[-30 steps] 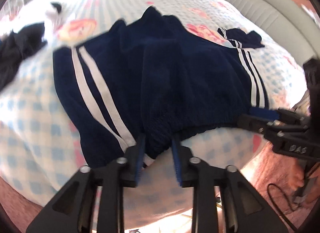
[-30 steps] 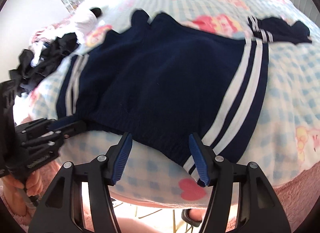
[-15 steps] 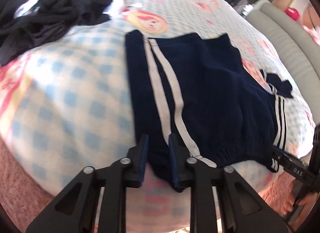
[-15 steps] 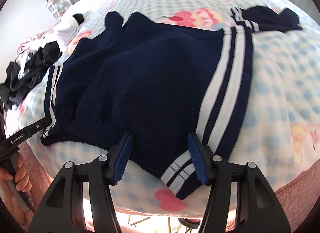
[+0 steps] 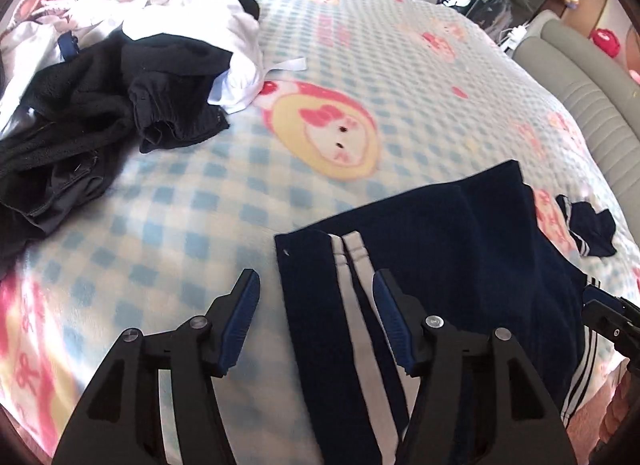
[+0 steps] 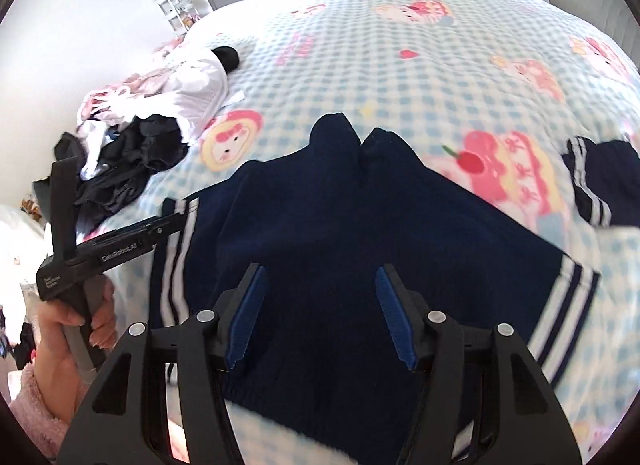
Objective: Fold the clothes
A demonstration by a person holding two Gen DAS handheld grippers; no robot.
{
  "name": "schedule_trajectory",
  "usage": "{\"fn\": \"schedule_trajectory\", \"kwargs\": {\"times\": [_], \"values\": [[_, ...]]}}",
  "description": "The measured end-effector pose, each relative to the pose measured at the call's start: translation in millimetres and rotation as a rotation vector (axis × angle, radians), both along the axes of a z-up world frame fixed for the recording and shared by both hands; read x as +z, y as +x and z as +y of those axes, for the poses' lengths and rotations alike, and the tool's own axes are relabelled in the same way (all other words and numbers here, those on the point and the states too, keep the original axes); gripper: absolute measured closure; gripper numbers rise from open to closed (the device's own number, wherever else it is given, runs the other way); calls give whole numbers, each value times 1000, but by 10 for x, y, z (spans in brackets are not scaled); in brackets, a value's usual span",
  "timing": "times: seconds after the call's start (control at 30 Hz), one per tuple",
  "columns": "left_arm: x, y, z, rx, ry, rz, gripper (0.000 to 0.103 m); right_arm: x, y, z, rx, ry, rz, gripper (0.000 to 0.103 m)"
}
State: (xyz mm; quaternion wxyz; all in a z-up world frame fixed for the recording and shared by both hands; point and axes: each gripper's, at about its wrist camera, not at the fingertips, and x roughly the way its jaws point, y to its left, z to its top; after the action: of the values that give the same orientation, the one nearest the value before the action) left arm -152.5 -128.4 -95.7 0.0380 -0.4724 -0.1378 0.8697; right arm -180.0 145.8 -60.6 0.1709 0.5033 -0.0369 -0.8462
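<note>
A navy garment with two white stripes down each side [image 6: 360, 225] lies spread flat on the checked bed. In the left wrist view [image 5: 440, 249] its left striped edge runs between my fingers. My left gripper [image 5: 316, 317] is open just above that edge and holds nothing. My right gripper [image 6: 320, 313] is open over the middle of the garment near its waistband, also empty. The left gripper also shows in the right wrist view [image 6: 172, 217] at the garment's left striped edge.
A pile of black and white clothes [image 5: 92, 105] lies at the far left of the bed. A small navy striped piece [image 6: 600, 181] lies to the right. A grey padded headboard [image 5: 580, 105] borders the far right. The bed edge is close below the grippers.
My left gripper was shut on the garment's waistband corner and has let go, opening wide over the left edge. My right gripper stayed open and moved left over the garment's middle.
</note>
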Motion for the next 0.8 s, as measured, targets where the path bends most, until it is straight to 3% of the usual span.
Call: {"fn": "schedule_trajectory", "kwargs": {"times": [0.03,0.07,0.17,0.4,0.5,0.57,0.63,0.67,0.7,0.73,0.8], "values": [[-24,-15,-29,9,5,-2,72,-51,-64,-28,-8,2,-6,44],[-48,-29,-58,17,10,-3,83,-99,-132,-43,-17,0,-13,44],[-120,-73,-146,43,24,-8,93,-179,-324,-87,-44,0,-22,44],[-263,-161,-337,100,60,-11,89,-425,-717,-229,-67,52,-24,44],[-185,-122,-356,117,67,41,87,-637,-871,-259,-91,86,-79,44],[-42,-49,-367,135,43,122,86,-569,-853,-267,-90,35,-31,44],[42,-4,-376,105,111,175,77,-485,-822,-306,-83,37,16,44],[34,-7,-381,72,189,177,66,-522,-841,-341,-77,70,3,44],[-9,-32,-381,35,282,158,61,-610,-883,-385,-68,120,-32,44],[-74,-75,-353,14,317,124,60,-708,-920,-389,-68,134,-63,44],[-211,-170,-264,0,308,47,60,-754,-931,-300,-96,83,-81,44]]}}
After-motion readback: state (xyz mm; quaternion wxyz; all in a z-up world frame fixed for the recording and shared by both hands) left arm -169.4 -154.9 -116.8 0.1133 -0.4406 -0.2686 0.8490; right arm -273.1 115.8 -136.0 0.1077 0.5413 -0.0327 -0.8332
